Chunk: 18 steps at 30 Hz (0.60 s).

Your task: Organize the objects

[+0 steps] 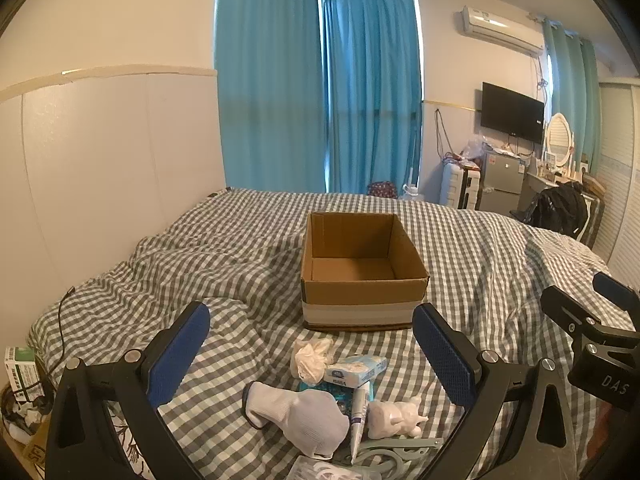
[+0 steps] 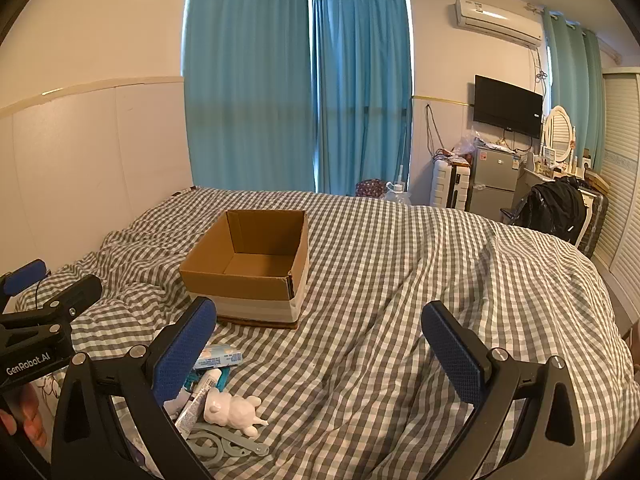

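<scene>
Showing one cardboard box (image 1: 362, 276), one glove (image 1: 298, 416), one figurine (image 1: 394, 418)

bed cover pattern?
Grey-and-white gingham check on the bed cover; clearest in the right wrist view.

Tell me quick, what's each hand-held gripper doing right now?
Left hand-held gripper: open, holding nothing.
Right hand-held gripper: open, holding nothing.
</scene>
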Tool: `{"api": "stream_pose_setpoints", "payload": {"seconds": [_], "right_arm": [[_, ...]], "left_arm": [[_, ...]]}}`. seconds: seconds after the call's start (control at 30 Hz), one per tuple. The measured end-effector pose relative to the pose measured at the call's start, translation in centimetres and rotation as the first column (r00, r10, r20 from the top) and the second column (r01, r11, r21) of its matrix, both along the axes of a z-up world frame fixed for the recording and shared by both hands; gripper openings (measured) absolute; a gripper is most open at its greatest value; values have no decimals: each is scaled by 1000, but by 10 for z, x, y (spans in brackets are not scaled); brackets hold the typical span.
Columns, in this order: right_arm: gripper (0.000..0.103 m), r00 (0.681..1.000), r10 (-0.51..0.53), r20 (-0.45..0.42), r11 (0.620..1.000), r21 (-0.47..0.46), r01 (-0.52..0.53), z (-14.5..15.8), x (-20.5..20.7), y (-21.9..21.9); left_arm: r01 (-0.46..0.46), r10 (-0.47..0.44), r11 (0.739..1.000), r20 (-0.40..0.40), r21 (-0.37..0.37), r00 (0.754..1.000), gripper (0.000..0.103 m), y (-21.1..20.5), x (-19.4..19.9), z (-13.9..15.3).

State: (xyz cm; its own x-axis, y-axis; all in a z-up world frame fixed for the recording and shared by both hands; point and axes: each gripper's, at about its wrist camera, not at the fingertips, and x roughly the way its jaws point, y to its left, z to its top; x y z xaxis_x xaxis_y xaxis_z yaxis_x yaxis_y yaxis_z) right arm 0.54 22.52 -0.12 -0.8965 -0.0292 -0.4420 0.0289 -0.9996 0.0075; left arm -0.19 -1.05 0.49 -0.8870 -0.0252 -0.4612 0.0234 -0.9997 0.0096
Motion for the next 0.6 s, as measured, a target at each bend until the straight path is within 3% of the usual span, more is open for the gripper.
{"api": "stream_pose_setpoints", "payload": {"seconds": [0.6], "right_arm": [[103,1000,9,-1,1000,0,-9,-2,1,-2]], "left_arm": [[0,0,1000,3,9,1000,103,3,2,-4]]}}
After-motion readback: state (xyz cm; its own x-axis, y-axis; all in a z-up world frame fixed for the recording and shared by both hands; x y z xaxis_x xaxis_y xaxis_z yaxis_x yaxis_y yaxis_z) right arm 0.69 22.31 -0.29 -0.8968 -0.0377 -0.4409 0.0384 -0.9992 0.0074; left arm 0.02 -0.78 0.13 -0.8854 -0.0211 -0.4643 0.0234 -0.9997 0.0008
